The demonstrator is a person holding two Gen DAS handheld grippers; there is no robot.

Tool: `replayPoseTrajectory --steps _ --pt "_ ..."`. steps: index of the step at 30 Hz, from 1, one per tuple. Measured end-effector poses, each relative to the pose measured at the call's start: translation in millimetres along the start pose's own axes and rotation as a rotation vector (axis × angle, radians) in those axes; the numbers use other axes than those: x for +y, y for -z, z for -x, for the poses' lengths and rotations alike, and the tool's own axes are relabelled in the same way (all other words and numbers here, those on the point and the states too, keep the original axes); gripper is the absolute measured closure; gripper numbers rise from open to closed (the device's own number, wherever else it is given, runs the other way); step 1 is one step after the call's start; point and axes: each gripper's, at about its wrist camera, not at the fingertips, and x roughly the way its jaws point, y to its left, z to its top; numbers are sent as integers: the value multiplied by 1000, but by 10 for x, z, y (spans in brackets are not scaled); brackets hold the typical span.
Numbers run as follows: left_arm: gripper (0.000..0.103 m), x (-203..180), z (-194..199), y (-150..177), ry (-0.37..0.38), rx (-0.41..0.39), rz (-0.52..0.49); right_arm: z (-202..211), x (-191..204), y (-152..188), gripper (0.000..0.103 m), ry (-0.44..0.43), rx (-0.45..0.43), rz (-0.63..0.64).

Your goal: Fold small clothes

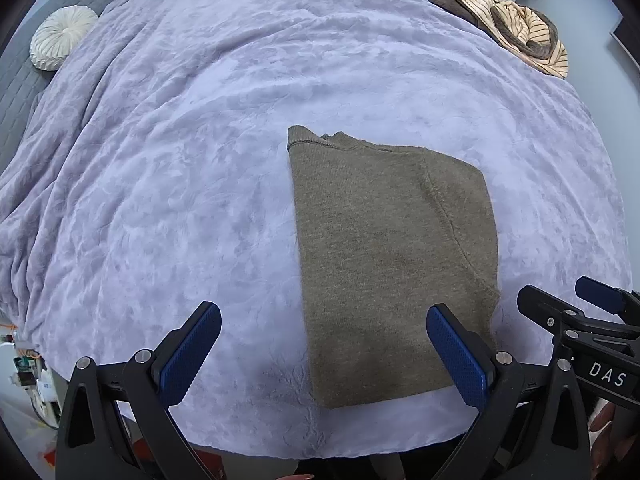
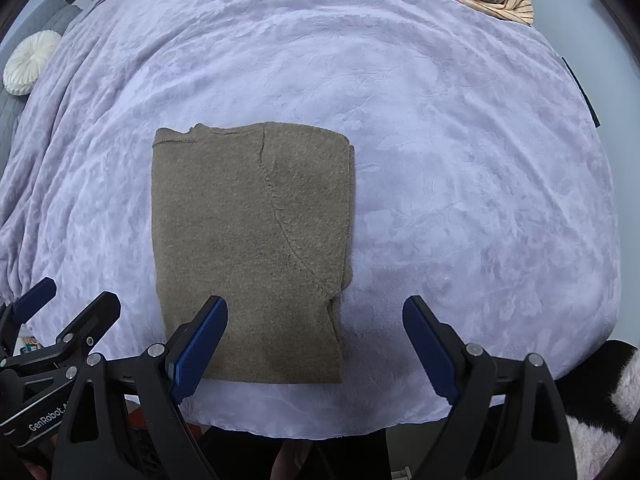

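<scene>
Left tool (image 1: 324, 348), right tool (image 2: 316, 344): jaws apart, empty, over near hem | olive-brown knitted sweater (image 2: 248, 248): folded narrow, flat on lilac plush bedspread (image 2: 460, 160) | step: probably final lengthwise fold | next: grip both hem corners.

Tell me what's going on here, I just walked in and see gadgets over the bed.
A person is folding small clothes with two handheld grippers. A brown knit garment lies folded into a neat rectangle on the lavender blanket. The left gripper and right gripper both hover open above its near edge, gripping nothing. More clothes wait at the far corner.
</scene>
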Motion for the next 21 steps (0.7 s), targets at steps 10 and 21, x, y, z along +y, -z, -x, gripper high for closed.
replayPoseTrajectory --steps 10,21 --pt "0 60 -17 14 -10 1 4 4 20 10 12 3 -2 3" --pt "0 128 -51 13 -4 14 9 4 45 19 12 6 -1 4"
